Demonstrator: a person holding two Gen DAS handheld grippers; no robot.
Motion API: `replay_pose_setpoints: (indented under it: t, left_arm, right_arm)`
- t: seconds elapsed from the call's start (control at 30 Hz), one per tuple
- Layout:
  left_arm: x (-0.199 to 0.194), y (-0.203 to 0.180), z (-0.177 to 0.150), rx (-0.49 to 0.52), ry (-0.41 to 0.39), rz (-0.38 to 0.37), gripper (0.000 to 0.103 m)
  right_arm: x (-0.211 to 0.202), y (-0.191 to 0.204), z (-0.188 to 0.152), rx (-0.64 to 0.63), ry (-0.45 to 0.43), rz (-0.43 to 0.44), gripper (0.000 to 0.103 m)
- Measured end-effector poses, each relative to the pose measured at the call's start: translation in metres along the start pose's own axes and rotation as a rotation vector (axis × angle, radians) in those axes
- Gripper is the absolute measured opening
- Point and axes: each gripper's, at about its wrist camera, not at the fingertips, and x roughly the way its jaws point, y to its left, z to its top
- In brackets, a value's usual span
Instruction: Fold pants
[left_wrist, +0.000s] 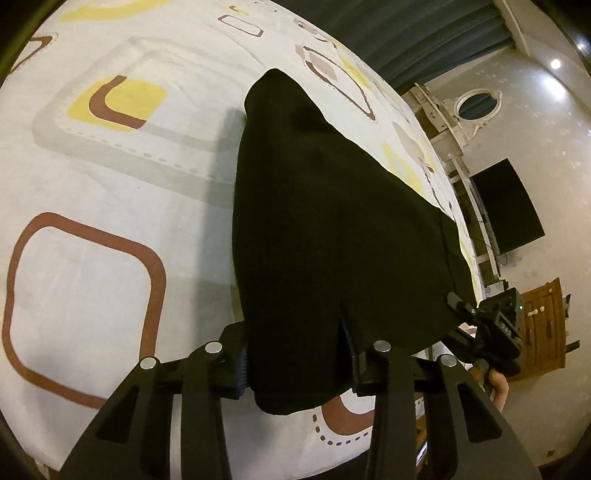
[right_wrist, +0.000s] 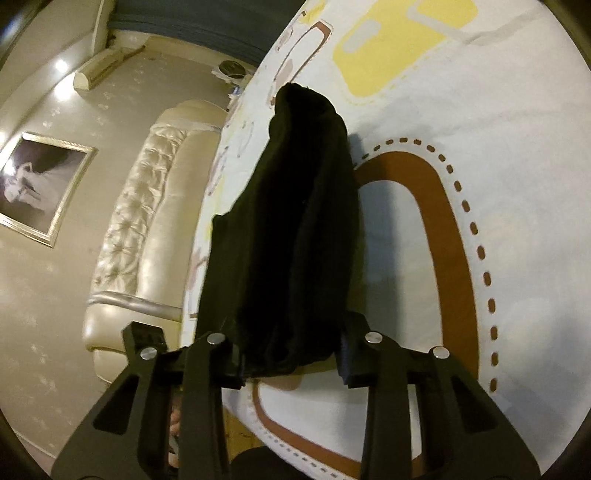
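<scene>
The black pants (left_wrist: 325, 229) hang lifted above a patterned bedsheet (left_wrist: 110, 177), stretched between both grippers. My left gripper (left_wrist: 297, 369) is shut on one corner of the pants' near edge. My right gripper (left_wrist: 480, 325) shows at the right of the left wrist view, holding the other corner. In the right wrist view the right gripper (right_wrist: 291, 362) is shut on the bunched black pants (right_wrist: 295, 221), which trail away to the sheet (right_wrist: 498, 147).
The bed's cream tufted headboard (right_wrist: 147, 221) is at the left in the right wrist view, with a framed picture (right_wrist: 37, 184) on the wall. A dark TV (left_wrist: 506, 210) and a wooden door (left_wrist: 543, 325) lie beyond the bed's edge.
</scene>
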Motion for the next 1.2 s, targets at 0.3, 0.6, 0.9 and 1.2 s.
replay_pose_setpoints:
  t: [0.3,0.6,0.9,1.2]
  left_arm:
    - [-0.009,-0.009,-0.016,0.061,0.005,0.063,0.039]
    - [-0.009,-0.015,-0.028,0.094,-0.002,0.080,0.039]
    - [-0.002,-0.010,-0.031,0.114,-0.022,0.067,0.041]
    - [-0.005,-0.007,-0.039,0.106,-0.025,0.045,0.042]
  right_arm:
    - [-0.012,-0.004,-0.020,0.002,0.017,0.012,0.033]
    - [-0.019,-0.014,-0.038,0.000,0.038,0.006,0.033]
    - [-0.015,-0.025,-0.043,0.022,0.034,0.008,0.033]
    - [-0.012,-0.021,-0.044,0.024,0.032,0.008,0.033]
